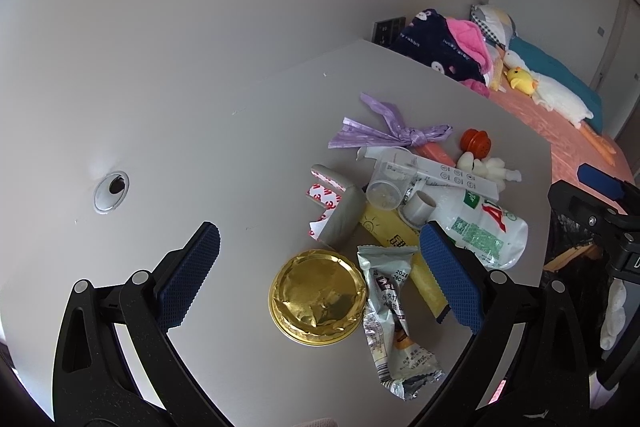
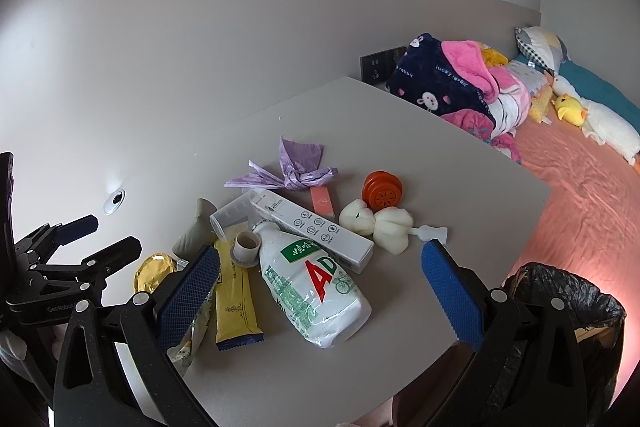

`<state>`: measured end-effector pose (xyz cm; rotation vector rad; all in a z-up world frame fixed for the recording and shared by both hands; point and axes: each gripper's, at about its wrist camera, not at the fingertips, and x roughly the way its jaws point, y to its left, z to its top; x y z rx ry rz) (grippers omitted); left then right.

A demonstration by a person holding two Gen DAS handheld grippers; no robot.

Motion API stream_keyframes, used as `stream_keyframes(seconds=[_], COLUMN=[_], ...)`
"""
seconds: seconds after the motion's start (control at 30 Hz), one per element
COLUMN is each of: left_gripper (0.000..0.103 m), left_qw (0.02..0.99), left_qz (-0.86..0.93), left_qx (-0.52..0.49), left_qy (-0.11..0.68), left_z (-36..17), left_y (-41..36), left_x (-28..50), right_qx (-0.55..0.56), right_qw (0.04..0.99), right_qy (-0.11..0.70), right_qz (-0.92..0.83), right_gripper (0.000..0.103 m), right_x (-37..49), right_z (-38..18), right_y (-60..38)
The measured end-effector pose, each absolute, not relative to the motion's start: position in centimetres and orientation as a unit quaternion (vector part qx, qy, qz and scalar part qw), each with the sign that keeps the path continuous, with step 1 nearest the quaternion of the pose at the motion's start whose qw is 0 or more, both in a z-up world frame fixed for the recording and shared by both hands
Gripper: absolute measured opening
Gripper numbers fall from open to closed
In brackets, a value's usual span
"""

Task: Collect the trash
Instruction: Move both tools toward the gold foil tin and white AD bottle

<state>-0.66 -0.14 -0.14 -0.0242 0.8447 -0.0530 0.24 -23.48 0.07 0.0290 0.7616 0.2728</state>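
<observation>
The trash lies heaped on the table [image 2: 460,163]; the right gripper [image 2: 320,287] hangs with jaws spread wide and empty, and the white bottle [image 2: 316,291] sits directly between them, its long axis running from near the gripper away up-left, neck farthest; the left gripper [image 1: 320,271], likewise gaping and holding nothing, frames the gold lid [image 1: 318,297] and a crinkled wrapper [image 1: 390,311]; the black-lined bin [image 2: 568,303] (just off the table's right edge) is nearer the right gripper.

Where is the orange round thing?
The orange round thing sits at the far side of the trash pile on the table, just behind the white puffy thing.
</observation>
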Motion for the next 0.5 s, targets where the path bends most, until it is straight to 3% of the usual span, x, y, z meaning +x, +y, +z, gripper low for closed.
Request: stream_keyframes(seconds=[0.5], left_gripper=[0.097], left_qw=[0.912], left_qz=[-0.033], left_qx=[-0.009], left_qy=[0.408], left_z=[-0.04], left_y=[-0.41], left_x=[-0.79], right_qx=[0.015], right_qw=[0.921], right_qy=[0.368], right_qz=[0.129], right_gripper=[0.1], right_x=[0.04], right_z=[0.17], right_y=[-23.52])
